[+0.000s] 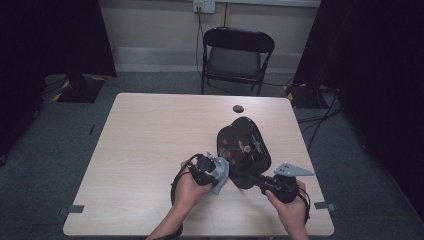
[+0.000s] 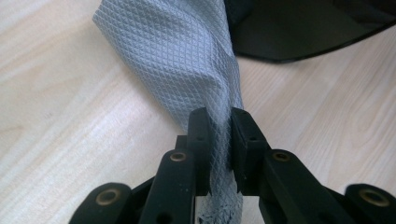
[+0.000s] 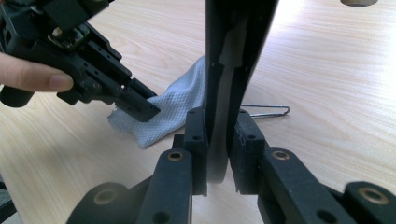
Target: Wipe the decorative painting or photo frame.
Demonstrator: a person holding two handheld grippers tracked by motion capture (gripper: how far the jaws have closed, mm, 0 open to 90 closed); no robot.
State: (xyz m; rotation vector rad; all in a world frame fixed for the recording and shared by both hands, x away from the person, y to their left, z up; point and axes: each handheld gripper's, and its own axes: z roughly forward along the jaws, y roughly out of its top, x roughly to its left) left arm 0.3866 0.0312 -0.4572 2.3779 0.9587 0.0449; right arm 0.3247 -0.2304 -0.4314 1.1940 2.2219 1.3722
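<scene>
Pale wood table point(image 1: 150, 150), chair behind. I'm pinching the grey cloth point(image 2: 187, 60) in the left gripper point(image 1: 220, 172) jaws; the black glossy paddle point(image 1: 243, 145), clamped edge-on by the right gripper point(image 1: 255, 181), is lying at 2 o'clock, just beside.

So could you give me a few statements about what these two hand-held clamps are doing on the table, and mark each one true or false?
1. The left gripper is shut on a grey cloth. True.
2. The right gripper hangs open with nothing between its jaws. False: it is shut on the edge of the black tray.
3. The black tray lies flat on the table. False: the right gripper view shows it held on edge.
4. A folding chair stands beyond the far side of the table. True.
5. The cloth is bright red. False: it is pale grey with a woven diamond pattern.
</scene>
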